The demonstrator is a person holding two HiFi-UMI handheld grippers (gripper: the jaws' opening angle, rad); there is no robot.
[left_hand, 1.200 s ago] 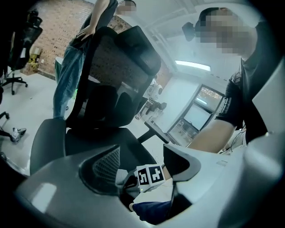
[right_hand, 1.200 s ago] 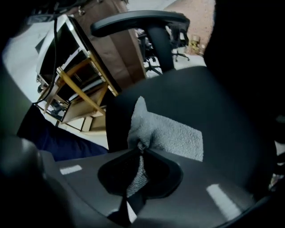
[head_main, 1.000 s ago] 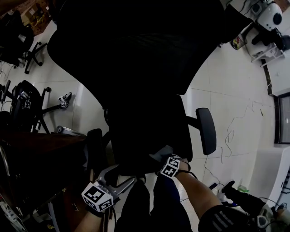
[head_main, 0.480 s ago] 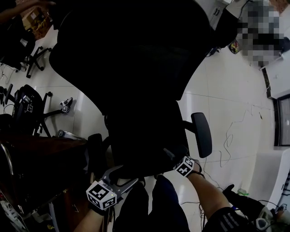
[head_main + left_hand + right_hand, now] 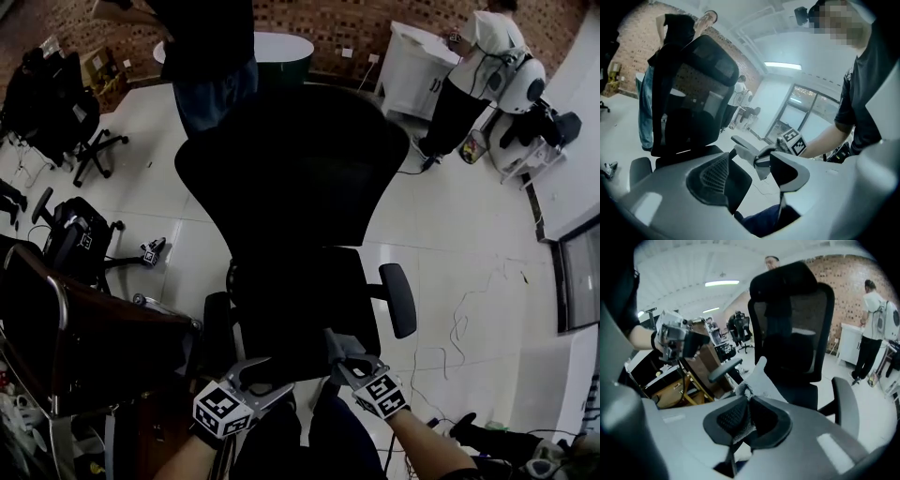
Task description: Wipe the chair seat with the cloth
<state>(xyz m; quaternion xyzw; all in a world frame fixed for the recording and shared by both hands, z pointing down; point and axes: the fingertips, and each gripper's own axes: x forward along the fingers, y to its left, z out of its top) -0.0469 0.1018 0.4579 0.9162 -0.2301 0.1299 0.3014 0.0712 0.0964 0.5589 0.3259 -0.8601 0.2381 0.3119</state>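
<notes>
Pinching the cloth in my right claw at the front edge of the chair seat readies it for wiping, while my left claw, closing on nothing, waits alongside.

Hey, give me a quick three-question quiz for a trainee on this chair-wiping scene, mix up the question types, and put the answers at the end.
1. True or false: the grey cloth is draped over the backrest of the black mesh office chair.
2. Which jaws hold the cloth? A) left gripper B) right gripper C) neither
3. How many people stand beyond the chair?

Key
1. False: it is pinched near the seat's front edge.
2. B; the left gripper's jaws are closing with nothing between them.
3. Two: one in black, one in white.
</notes>
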